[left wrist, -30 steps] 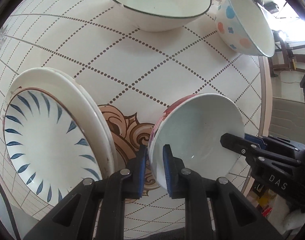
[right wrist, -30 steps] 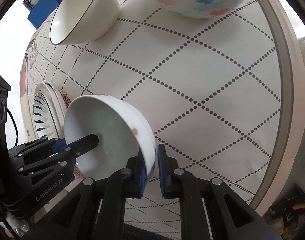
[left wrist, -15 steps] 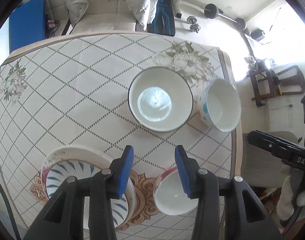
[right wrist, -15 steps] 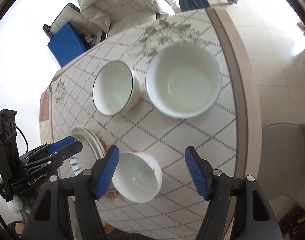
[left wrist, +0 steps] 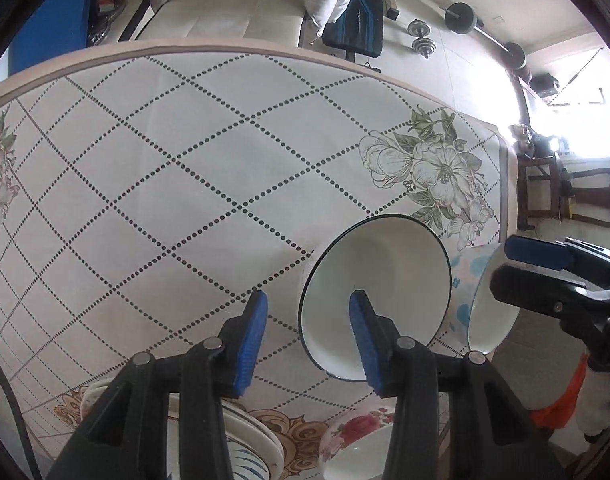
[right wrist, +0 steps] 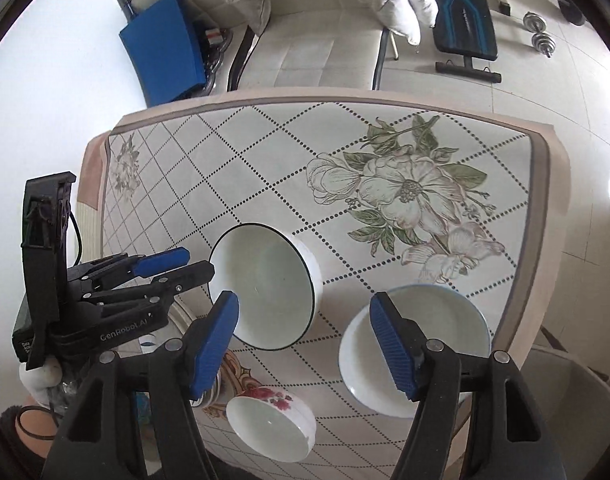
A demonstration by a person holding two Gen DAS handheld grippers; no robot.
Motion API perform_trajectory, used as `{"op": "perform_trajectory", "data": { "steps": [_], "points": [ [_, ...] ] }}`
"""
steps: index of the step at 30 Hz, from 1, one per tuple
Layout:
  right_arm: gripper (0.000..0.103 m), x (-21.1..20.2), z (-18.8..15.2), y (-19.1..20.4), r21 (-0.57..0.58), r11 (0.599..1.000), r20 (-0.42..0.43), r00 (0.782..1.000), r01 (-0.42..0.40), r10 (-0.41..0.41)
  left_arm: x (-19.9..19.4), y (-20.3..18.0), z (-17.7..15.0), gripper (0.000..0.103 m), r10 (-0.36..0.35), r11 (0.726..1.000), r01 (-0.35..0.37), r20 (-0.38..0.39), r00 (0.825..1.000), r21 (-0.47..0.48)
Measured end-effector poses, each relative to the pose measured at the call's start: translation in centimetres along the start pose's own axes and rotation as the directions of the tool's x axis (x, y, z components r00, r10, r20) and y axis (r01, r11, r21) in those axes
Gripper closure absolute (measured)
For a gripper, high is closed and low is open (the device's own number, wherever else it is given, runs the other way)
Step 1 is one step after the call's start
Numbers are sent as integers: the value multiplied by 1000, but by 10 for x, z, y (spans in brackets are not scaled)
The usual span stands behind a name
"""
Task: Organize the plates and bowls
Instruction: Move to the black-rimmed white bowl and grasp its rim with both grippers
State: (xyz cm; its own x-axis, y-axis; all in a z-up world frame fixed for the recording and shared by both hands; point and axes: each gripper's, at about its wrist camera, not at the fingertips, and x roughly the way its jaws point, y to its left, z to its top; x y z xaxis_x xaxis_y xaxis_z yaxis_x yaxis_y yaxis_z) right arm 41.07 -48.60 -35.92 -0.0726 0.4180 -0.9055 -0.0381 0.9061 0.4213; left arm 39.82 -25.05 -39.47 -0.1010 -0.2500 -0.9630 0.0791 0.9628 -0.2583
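Note:
A white bowl with a dark rim (left wrist: 385,280) (right wrist: 265,284) stands on the patterned table. My left gripper (left wrist: 307,338) is open, its right finger over this bowl's inside and its left finger outside the rim. A blue-dotted bowl (left wrist: 471,300) (right wrist: 425,344) stands just right of it. My right gripper (right wrist: 305,344) is open and empty, above the gap between these two bowls. A small red-flowered bowl (left wrist: 357,440) (right wrist: 271,424) sits near the front edge. Stacked plates with blue strokes (left wrist: 249,448) lie front left, mostly hidden by the left gripper.
The table's right edge (right wrist: 545,216) runs close to the blue-dotted bowl. A white sofa (right wrist: 317,52) and a blue bag (right wrist: 165,48) stand beyond the far edge. A weight bench (right wrist: 461,20) and dumbbells (left wrist: 421,40) are on the floor.
Both grippers let go of the red-flowered bowl, opened and rose, then moved forward. The left gripper now straddles the dark-rimmed bowl's rim.

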Motion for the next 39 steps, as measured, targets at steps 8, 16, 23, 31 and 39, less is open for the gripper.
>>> {"op": "perform_trajectory", "data": {
  "steps": [8,16,23,31,39],
  "points": [
    [42,65,19,11,-75,997,-120,992,37,-46,34,7,-8,64,-30,999,27,-73,997,-39],
    [83,106,23,10,-101,987,-179,973,129,-145,48,6,-14,83,-58,996,53,-74,996,-68],
    [95,112,19,9,-89,982,-179,968,163,-177,45,5,-11,89,-34,997,30,-53,998,-74],
    [96,108,12,15,-81,985,-178,970,152,-164,36,2,-8,89,-3,998,1,-37,999,-56],
    [96,85,11,17,-53,989,-154,978,136,-142,14,-12,-8,89,7,1000,-7,-5,1000,-26]
  ]
}}
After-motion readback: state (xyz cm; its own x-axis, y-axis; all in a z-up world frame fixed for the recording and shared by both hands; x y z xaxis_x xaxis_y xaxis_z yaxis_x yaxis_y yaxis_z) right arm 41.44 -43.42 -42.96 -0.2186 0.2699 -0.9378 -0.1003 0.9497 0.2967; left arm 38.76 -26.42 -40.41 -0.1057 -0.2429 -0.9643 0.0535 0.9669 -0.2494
